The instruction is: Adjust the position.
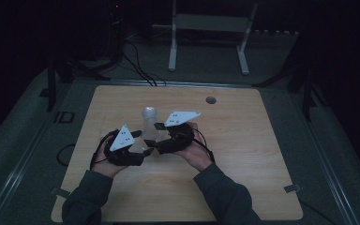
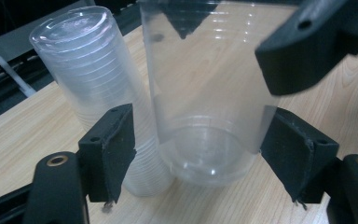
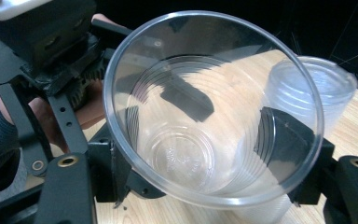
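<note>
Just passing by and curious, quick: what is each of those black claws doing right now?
Left gripper: open, jaws loosely round the base of the clear plastic cup.
Right gripper: shut on that cup, higher up.

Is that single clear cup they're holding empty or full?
Empty: through the single clear cup its bare ribbed bottom and the wooden table show, with no liquid inside.
</note>
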